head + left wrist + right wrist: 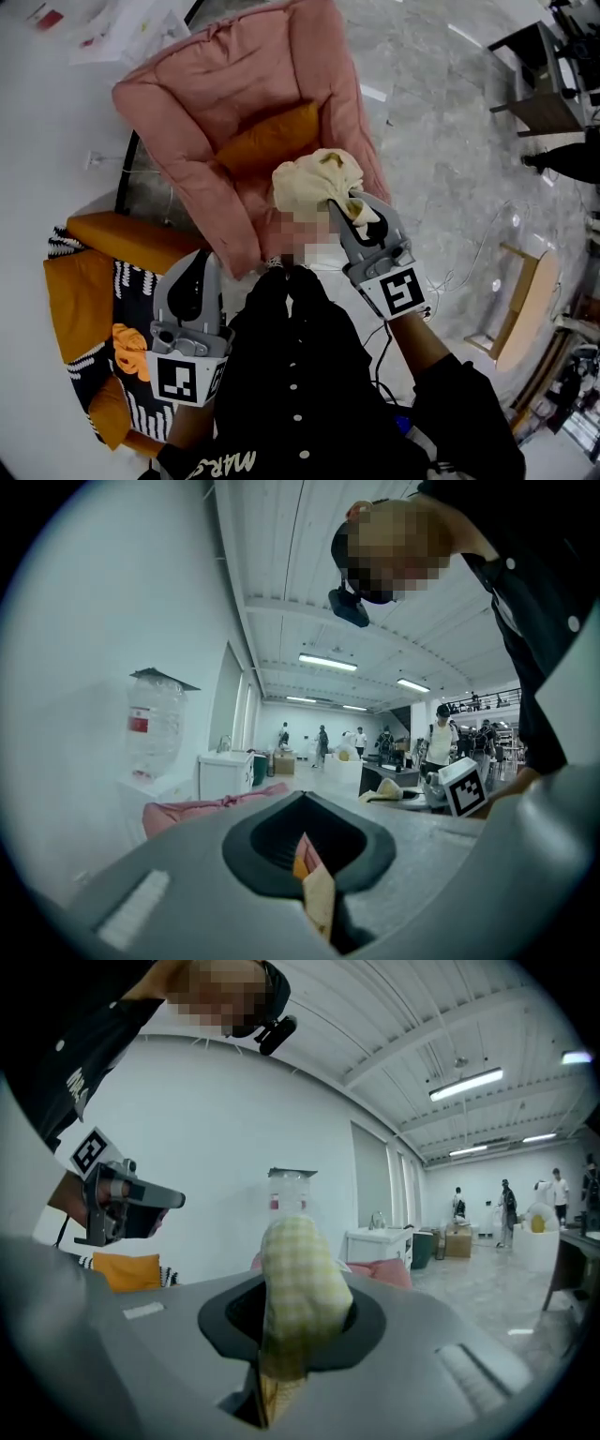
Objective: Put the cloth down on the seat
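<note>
The right gripper [354,204] has its jaws clamped narrowly on the cloth [314,178], a cream piece with a faint yellow check that bulges out in a rounded bunch past the jaw tips. In the head view the bunch hangs over the right-hand arm and front of the pink armchair [206,112], just beside the orange cushion [272,136] lying on its seat. From this steep angle it cannot be told whether the cloth touches the chair.

The left gripper [199,267] is lower in the picture, near the chair's front corner and above an orange sofa [84,291] with a black-and-white patterned cover. Its jaws look drawn together with nothing between them.

Each gripper carries a cube with a black-and-white square marker. The person's dark shirt [309,403] bears pale letters that seem to begin "MAR". A water bottle [291,1194] against the wall has a red label, its print too small to read.
</note>
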A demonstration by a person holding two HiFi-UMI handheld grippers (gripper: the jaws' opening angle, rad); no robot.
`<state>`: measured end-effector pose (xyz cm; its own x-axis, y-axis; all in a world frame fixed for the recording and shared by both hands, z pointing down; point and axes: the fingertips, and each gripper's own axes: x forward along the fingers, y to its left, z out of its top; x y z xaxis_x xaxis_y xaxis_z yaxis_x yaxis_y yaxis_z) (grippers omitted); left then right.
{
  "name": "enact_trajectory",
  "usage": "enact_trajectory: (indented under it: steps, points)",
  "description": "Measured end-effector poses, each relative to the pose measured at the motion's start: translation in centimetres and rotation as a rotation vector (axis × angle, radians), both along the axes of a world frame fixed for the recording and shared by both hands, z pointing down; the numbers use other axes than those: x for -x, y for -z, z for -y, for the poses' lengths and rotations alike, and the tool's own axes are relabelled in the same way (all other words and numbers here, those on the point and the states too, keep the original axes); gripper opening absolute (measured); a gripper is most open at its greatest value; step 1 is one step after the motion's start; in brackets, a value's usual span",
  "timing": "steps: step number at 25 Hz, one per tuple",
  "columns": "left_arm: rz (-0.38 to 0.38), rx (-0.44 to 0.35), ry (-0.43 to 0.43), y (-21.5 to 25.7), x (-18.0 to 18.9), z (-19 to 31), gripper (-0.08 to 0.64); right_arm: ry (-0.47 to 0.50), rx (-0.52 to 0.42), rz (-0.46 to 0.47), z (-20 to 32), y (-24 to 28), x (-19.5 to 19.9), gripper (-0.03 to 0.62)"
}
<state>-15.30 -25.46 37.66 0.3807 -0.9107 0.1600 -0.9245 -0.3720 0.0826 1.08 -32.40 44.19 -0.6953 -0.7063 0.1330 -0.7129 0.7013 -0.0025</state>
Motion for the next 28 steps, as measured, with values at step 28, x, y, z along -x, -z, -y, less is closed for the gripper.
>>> enact_trajectory:
  steps: [28]
  points:
    - [-0.059,0.287,0.014,-14.8,-2.8,-1.7,0.001,0.121,0.316,-0.361,2.2,-31.6,2.7,0.091]
